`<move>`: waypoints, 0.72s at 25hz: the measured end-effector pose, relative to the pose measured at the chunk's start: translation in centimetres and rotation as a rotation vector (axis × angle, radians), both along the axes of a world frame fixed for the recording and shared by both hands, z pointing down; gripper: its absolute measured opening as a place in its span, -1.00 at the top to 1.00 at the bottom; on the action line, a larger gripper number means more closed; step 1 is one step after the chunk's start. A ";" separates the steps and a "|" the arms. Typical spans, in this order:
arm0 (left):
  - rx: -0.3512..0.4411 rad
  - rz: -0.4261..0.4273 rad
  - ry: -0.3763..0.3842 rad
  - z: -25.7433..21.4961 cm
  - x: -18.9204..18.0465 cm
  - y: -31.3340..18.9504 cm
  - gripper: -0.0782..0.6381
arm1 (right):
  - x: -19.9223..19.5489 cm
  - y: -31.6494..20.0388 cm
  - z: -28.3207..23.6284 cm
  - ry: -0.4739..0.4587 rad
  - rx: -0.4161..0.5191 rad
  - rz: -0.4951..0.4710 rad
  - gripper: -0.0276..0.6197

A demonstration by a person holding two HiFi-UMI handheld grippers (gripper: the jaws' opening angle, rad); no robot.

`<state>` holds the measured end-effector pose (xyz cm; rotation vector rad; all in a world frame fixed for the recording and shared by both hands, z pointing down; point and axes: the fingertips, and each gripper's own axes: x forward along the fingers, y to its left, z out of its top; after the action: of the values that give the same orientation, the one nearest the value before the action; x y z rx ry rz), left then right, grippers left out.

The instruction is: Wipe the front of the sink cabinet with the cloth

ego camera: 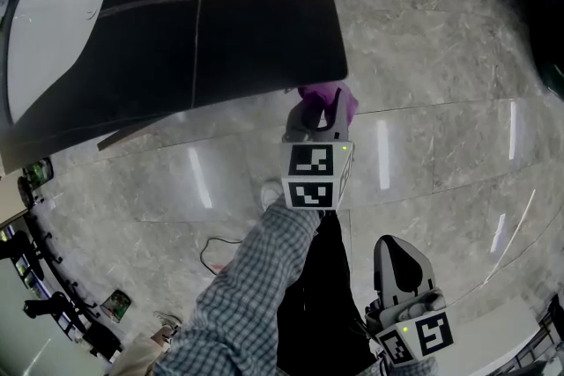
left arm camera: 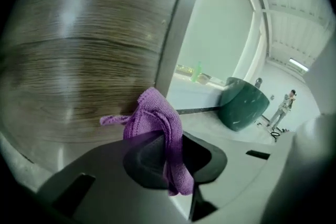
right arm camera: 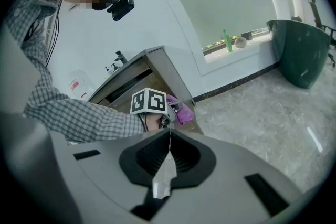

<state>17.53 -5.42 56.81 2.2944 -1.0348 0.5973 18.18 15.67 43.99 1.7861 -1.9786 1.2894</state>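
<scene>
Left hand-held gripper [left arm camera: 170, 157] clamps the purple cloth [left arm camera: 152, 113] against the sink cabinet front [left arm camera: 79, 50], near its side edge; right hand-held gripper [right arm camera: 169, 136] closed, empty, well apart; wiping apparently under way; wiped extent indeterminate.

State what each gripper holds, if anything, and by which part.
Left gripper: the purple cloth, pinched at a bunched fold, one end hanging below the jaws. Right gripper: nothing, jaws shut together.

Head view looks steeply down, cabinet [ego camera: 176, 22] at upper left; left gripper view faces its front closely — right gripper view, farther back, shares the cloth [right arm camera: 184, 113].
</scene>
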 end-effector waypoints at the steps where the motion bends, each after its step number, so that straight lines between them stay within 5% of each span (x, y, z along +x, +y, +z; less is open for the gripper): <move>1: 0.007 0.035 0.018 -0.5 0.6 0.7 0.63 | 0.0 0.2 -0.1 0.000 -0.001 -0.002 0.86; 5: 0.011 0.178 0.054 -3.6 1.6 4.0 0.63 | -0.1 0.9 -1.1 0.010 -0.004 -0.038 0.86; 12: 0.007 0.209 0.149 -11.2 -1.2 6.6 0.63 | -0.6 -0.4 -5.1 0.071 0.046 -0.081 0.86; 18: 0.064 0.264 0.148 -20.0 -7.2 9.1 0.63 | -3.9 -1.5 -11.1 0.102 0.097 -0.134 0.86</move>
<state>10.28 3.70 36.83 2.5105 -0.6964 0.4926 14.25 14.12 32.89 1.6901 -2.0968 1.0586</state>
